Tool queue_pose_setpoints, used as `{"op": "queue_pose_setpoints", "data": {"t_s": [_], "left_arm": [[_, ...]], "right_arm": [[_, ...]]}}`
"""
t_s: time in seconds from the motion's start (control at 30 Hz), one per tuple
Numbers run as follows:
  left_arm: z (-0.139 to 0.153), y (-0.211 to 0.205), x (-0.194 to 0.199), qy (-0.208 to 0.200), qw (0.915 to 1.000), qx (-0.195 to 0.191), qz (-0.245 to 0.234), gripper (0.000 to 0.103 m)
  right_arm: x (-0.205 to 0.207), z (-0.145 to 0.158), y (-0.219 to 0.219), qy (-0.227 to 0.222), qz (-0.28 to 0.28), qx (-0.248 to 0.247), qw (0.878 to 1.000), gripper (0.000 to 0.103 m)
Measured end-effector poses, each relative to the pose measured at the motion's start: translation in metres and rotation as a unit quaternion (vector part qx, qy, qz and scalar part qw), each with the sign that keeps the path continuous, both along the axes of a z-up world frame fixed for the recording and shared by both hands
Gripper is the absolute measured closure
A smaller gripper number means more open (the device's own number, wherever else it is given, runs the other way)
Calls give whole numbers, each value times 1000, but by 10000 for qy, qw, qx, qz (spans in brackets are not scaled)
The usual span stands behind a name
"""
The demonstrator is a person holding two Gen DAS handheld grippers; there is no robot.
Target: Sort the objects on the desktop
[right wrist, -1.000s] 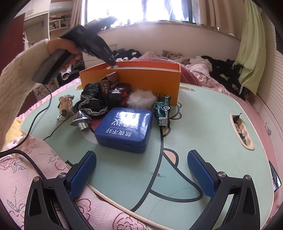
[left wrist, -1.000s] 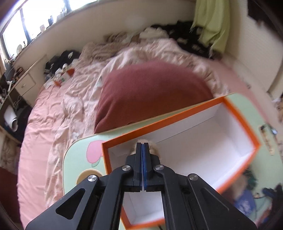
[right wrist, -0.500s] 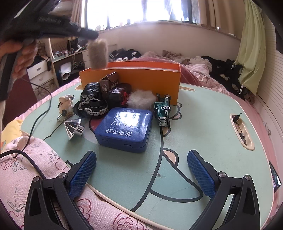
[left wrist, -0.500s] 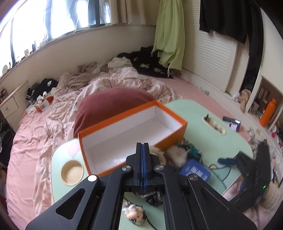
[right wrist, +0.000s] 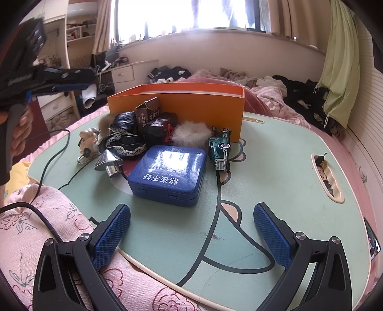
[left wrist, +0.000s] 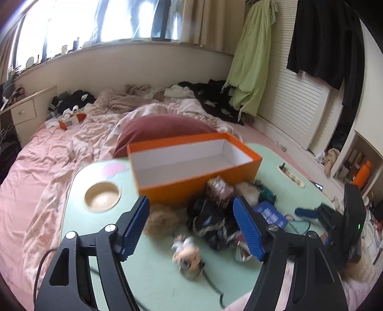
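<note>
Orange box (left wrist: 191, 174) lies lengthwise across the table; both grippers unclenched, left gripper (left wrist: 194, 227) opening, empty.

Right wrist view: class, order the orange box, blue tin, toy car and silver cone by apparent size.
1. orange box
2. blue tin, though it sits nearer the camera
3. toy car
4. silver cone

Bedroom in a home: unmade bed (left wrist: 47, 162) with pink sheets across the frame's left, clothes heaped under the window (left wrist: 134, 19) at top, green garment (left wrist: 251, 71) hanging upper right, drawers (right wrist: 124, 74) upper left.
</note>
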State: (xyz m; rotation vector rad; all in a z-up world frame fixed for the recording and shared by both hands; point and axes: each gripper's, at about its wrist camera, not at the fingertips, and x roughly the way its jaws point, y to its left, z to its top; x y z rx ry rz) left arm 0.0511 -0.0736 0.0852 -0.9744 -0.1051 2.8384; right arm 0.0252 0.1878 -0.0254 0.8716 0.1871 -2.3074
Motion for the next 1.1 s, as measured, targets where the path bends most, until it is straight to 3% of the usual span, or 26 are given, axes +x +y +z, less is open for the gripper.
{"op": "queue_pose_setpoints", "data": {"t_s": [0.17, 0.37, 0.53, 0.7, 1.1], "left_arm": [[-37, -15, 20, -624, 9975, -200, 281, 29], [-74, -8, 36, -1037, 9945, 79, -114, 28], [-82, 14, 30, -821, 9947, -606, 85, 19], [-89, 21, 29, -376, 9977, -513, 234, 0], [-90, 22, 31, -108, 9988, -465, 144, 0]], "right_arm": [[0, 0, 0, 2, -8, 0, 10000, 0], [0, -1, 0, 7, -21, -1, 10000, 0], [0, -1, 0, 15, -40, -4, 10000, 0], [-1, -1, 0, 16, -50, 0, 10000, 0], [-2, 1, -2, 33, -95, 19, 9999, 0]]}}
